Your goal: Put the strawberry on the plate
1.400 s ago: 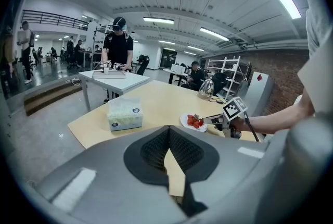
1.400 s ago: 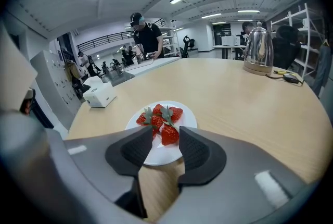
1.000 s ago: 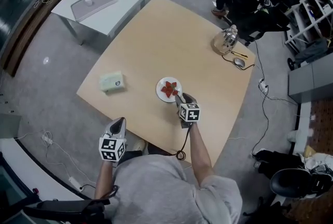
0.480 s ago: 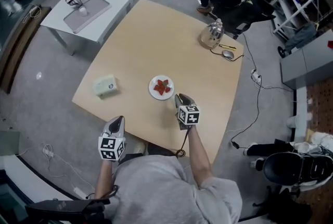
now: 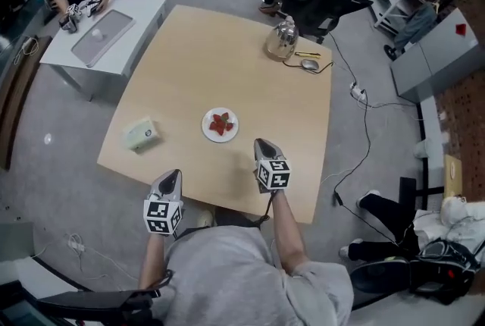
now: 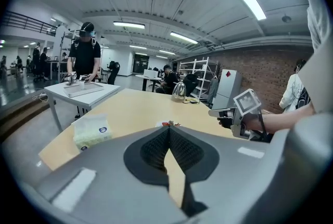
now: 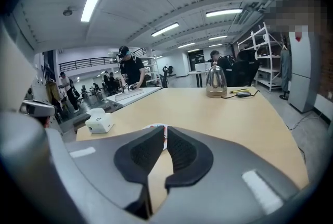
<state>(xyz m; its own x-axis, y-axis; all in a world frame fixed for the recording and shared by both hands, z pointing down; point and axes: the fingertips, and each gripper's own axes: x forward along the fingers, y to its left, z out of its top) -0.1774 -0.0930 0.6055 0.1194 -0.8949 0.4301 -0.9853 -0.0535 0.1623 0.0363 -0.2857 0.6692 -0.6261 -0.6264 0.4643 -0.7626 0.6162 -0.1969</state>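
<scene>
Strawberry (image 5: 220, 123) lies on plate (image 5: 206, 128) mid-desk (image 5: 227, 51), at 10 o'clock from my right fingers (image 5: 261, 146), which just closed almost together on nothing. My left fingers (image 5: 171, 182) are together, empty. Tissue box (image 5: 140, 133) at plate's 9 o'clock, kettle (image 5: 281, 41) and mouse (image 5: 309, 64) off at 1.

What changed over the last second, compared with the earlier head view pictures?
The right gripper drew back from the plate toward the near edge of the table, and its jaws have just been closing with nothing between them. The strawberries stayed on the plate; the left gripper barely moved.
</scene>
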